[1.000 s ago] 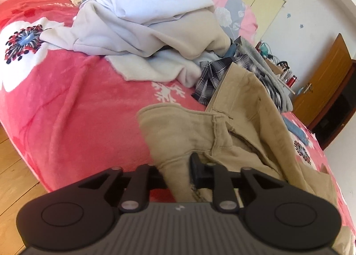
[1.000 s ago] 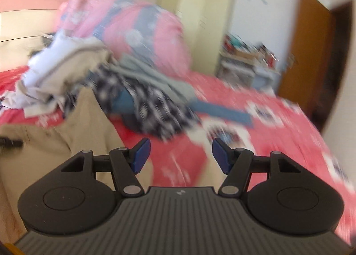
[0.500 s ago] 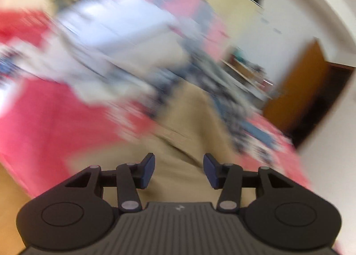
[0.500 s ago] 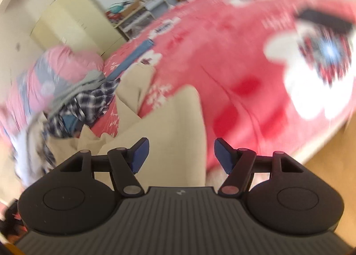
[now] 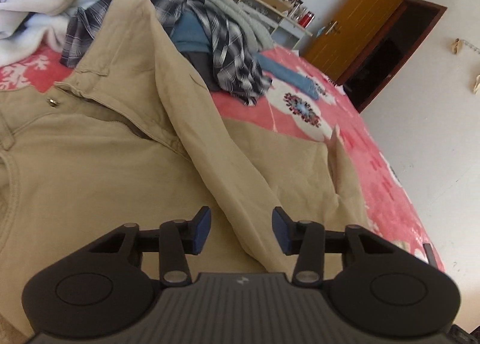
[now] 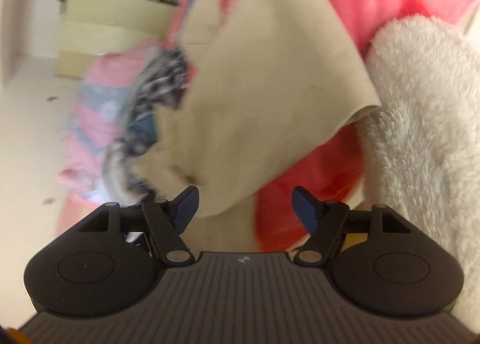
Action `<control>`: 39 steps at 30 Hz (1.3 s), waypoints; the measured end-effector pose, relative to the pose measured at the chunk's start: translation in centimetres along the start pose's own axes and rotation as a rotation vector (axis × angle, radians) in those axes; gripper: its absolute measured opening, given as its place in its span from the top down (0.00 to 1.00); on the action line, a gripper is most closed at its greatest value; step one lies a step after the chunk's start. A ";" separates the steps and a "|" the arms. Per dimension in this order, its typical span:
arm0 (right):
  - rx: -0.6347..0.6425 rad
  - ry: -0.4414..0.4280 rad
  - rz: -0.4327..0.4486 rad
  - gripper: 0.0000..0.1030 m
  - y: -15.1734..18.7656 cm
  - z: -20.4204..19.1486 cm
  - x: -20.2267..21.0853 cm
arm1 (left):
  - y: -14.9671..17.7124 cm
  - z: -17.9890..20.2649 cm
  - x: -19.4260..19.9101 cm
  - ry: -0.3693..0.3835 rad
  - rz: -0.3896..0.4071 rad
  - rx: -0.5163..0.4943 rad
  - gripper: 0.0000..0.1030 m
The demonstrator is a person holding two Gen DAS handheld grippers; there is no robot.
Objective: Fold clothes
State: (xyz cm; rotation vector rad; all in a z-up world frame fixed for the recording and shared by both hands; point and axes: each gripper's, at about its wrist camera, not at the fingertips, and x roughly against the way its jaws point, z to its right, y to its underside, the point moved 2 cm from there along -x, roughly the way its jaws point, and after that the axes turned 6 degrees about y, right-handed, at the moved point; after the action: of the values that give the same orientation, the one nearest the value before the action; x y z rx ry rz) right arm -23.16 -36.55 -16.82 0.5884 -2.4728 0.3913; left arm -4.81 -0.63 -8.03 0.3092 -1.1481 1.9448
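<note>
Khaki trousers (image 5: 126, 146) are lying spread on the red fleece blanket (image 5: 300, 122), cotton creased, one leg folded across. Left gripper (image 5: 240, 231) is closing over that fold, pads not pressing yet. Right gripper (image 6: 244, 204) is hanging released (fluffy white sleeve (image 6: 420, 134) beside it).

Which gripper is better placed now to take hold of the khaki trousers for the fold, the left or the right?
Probably the left gripper: its closing jaws straddle a raised fold of the khaki trousers. The right gripper is open at the leg's edge.
</note>
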 end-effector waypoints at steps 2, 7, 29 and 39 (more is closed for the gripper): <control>-0.023 0.023 0.071 0.53 -0.4 0.0 -0.6 | -0.3 -0.2 -0.7 -0.025 -0.005 0.021 0.85; 0.012 0.003 0.249 0.96 -1.6 -1.2 0.1 | -1.8 0.9 -0.9 0.007 0.040 -0.003 0.97; 0.780 -0.144 0.794 0.98 -22.8 -31.2 -4.3 | -19.8 8.6 -9.0 -0.004 0.408 -0.200 0.97; 0.591 0.352 -0.029 0.54 -32.5 -24.5 -28.7 | -17.6 4.1 -15.7 -0.114 0.125 -0.146 0.57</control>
State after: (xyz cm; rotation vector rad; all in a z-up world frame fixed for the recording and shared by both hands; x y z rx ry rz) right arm 25.19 -45.63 -9.17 0.7106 -1.9946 1.1294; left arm 17.54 -8.29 -4.15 0.2782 -1.4053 1.9587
